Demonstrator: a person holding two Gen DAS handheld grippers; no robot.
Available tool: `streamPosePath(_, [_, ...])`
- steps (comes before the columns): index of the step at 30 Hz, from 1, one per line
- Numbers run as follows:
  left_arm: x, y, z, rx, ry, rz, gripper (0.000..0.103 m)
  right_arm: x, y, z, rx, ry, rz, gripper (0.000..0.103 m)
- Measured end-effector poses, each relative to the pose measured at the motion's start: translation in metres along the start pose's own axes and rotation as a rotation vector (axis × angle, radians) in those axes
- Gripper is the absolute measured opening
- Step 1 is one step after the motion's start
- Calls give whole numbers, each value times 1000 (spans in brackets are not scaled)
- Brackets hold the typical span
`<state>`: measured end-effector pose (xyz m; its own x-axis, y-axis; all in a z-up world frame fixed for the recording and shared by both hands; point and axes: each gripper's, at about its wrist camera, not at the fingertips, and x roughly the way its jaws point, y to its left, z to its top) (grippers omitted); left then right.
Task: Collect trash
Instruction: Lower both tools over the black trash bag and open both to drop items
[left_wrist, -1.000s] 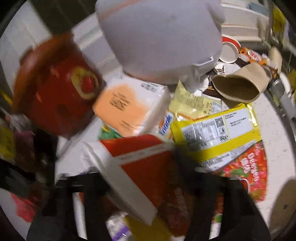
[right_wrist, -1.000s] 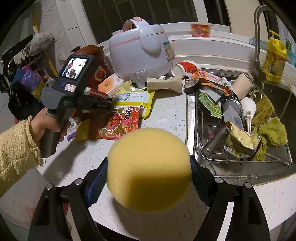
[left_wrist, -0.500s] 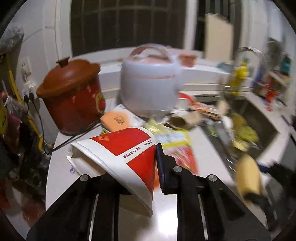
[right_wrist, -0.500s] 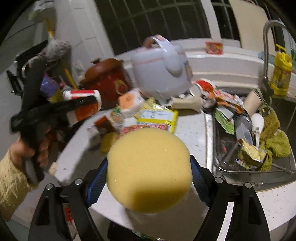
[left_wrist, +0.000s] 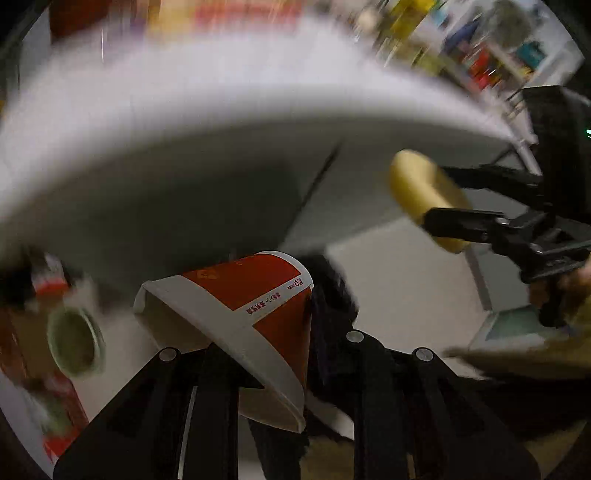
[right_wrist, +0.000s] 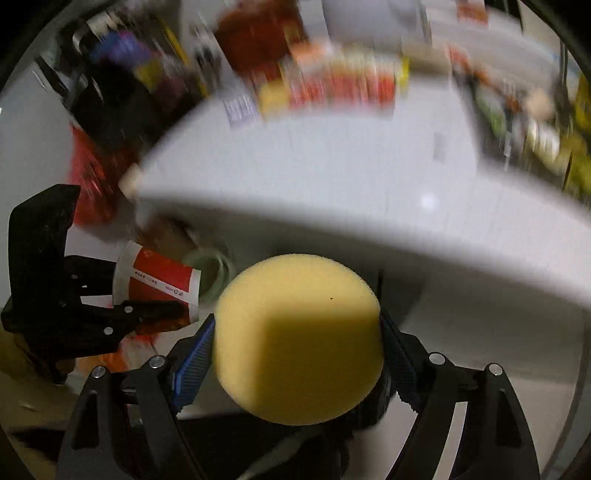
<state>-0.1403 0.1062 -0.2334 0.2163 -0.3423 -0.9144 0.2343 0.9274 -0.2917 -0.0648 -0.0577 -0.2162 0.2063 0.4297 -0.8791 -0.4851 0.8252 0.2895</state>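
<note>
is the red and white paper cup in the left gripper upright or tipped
Tipped. The paper cup lies on its side, squashed between the left gripper's fingers, open mouth facing left.

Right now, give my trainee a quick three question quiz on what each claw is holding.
1. True or false: the left claw grips a flattened red and white paper cup.
2. What does the right claw hold? A) a bottle B) a round yellow sponge C) a lid
3. Fill in: both claws are out past the white ____ edge.

Key: 1 true; 2 B; 3 counter.
</note>
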Motion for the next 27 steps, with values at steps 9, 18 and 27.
streamPosePath(9, [208,60,-42,-64,272,177,74,196,-40,-73,141,190,-108,88])
streamPosePath(18, [233,91,-44,-126,318,261,83,238,-60,-85,194,240,-149,96])
streamPosePath(27, [145,61,-33,-97,194,208,83,127,-26,-49,115,99,-80,96])
